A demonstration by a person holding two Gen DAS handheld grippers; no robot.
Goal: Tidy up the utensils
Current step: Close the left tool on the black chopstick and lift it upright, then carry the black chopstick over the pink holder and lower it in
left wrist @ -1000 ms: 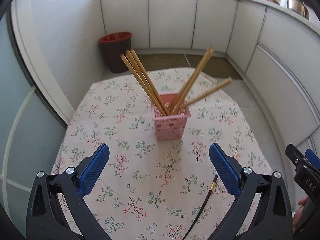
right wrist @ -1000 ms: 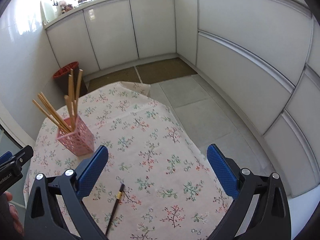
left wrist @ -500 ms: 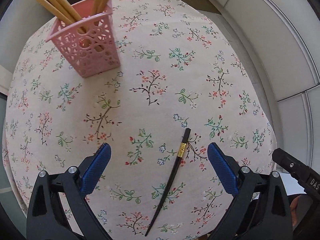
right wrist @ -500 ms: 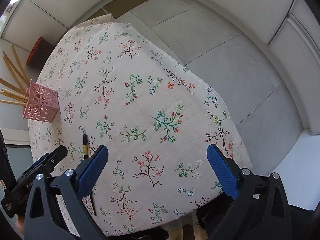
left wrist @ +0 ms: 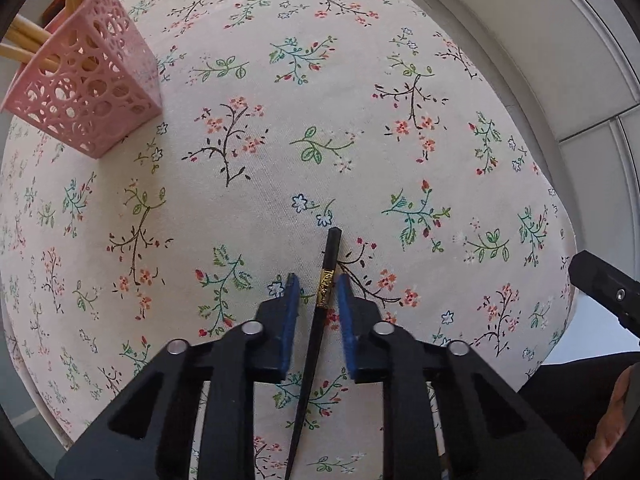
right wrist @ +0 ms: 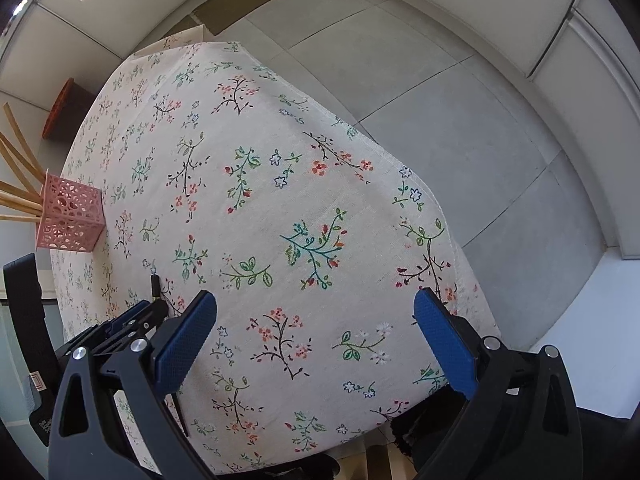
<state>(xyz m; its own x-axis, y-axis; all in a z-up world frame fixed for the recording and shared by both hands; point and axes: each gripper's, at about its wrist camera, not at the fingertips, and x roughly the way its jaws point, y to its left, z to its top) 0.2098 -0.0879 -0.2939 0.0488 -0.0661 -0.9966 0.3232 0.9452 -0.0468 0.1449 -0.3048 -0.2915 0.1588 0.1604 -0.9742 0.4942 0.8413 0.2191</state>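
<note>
A black chopstick with a gold band (left wrist: 325, 292) lies on the floral tablecloth (left wrist: 360, 120). My left gripper (left wrist: 317, 284) is low over it, its blue pads on either side of the gold band with small gaps, not touching. A pink lattice holder (left wrist: 88, 96) with several wooden chopsticks (left wrist: 24, 44) stands at the far left. In the right wrist view the holder (right wrist: 70, 220) is at the left, and the black chopstick's end (right wrist: 155, 286) pokes out past the left gripper. My right gripper (right wrist: 316, 332) is wide open and empty above the table's near right part.
The table edge (right wrist: 440, 216) drops to a grey tiled floor (right wrist: 480, 128) on the right. White cabinets (right wrist: 580, 60) run along the far side. A dark bin with an orange rim (right wrist: 60, 108) stands on the floor beyond the table.
My left gripper has come down over the black chopstick and its jaws have narrowed around the gold band. My right gripper has tilted down toward the table and stayed wide open.
</note>
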